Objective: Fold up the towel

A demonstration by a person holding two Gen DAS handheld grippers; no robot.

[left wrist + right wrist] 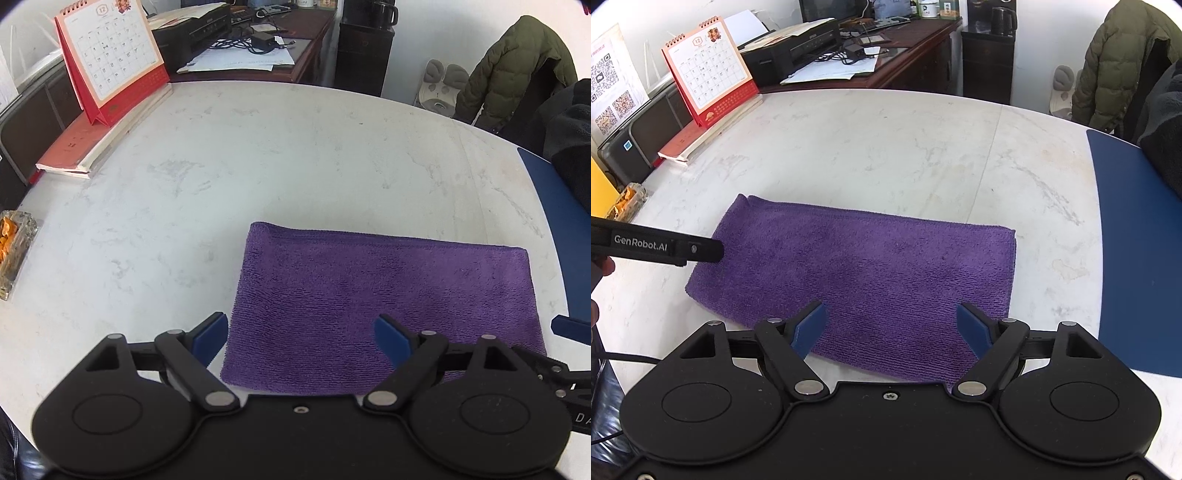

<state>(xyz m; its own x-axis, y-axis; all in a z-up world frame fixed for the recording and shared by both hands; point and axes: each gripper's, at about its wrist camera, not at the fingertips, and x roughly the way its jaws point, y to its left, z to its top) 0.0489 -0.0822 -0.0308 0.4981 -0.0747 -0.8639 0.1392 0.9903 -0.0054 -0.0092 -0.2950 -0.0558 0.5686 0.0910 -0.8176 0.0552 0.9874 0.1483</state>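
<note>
Towel: handling and lie

Towel (857, 273) lies flat on the marble table (886, 147), near its front edge and just under both grippers. Purple terry cloth, apparently already doubled: the far left end looks rounded like a fold, the right end shows stacked edges. Judged soft, light and limp, with no stiffness to carry a shape; the pile should grip the pads well, so slipping is unlikely, but a one-point lift would let it sag and drag.

Best hold, by judgement: pinch both layers at the near corners, one gripper each.

Long axis runs left to right across both views, tilted slightly, left end farther away. Short sides face left and right.

Left gripper (299, 332): fingers spread wide over the near left corner, nothing pinched. Right gripper (891, 325): fingers spread over the near edge, nothing pinched.
</note>
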